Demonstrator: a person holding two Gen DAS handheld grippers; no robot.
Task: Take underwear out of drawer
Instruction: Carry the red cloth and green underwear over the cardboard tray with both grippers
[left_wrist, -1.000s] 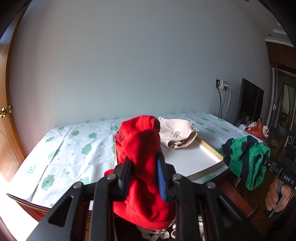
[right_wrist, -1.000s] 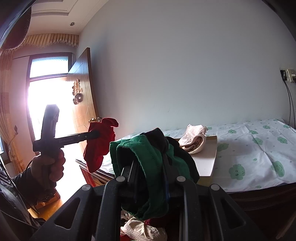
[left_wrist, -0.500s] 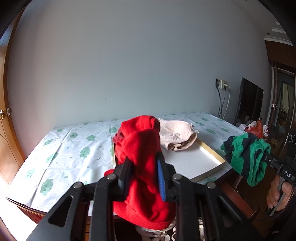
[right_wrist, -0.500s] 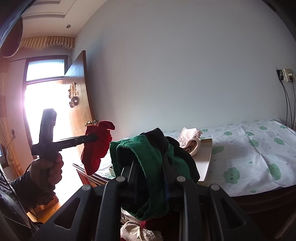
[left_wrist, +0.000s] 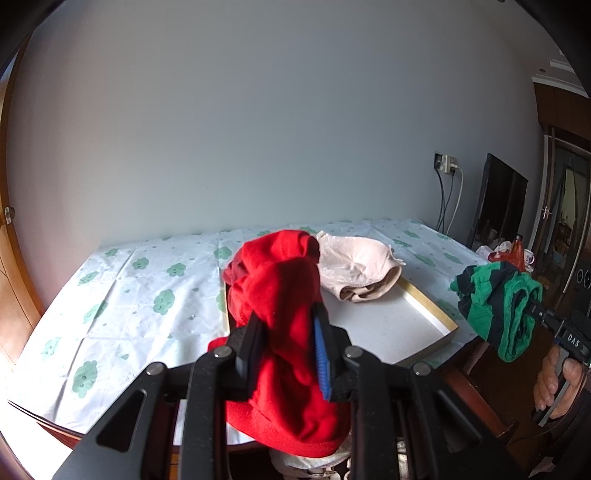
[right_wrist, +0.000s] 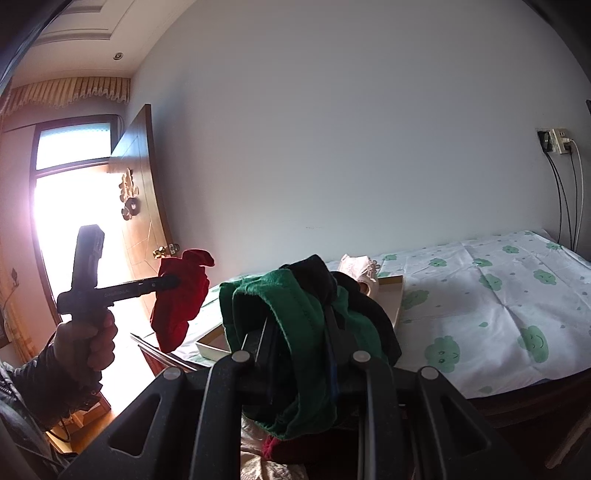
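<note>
A bench covered with a white cloth printed with green clouds stands against a pale wall. A shallow white tray with a light wooden rim lies on it and serves as the landmark here.

Left of the tray's front corner, held in the air, the left gripper is clamped on a bunched red pair of underwear, which hangs down between its pads. On the tray's far end rests a beige pair of underwear, already set down. Right of the tray and off the bench edge, the right gripper is clamped on a green and dark striped pair of underwear, also held in the air.

Judging by this, one piece is delivered and two are lifted but not yet placed. Below the grippers, more pale fabric shows, so further pieces probably remain. The drawer itself cannot be made out.
</note>
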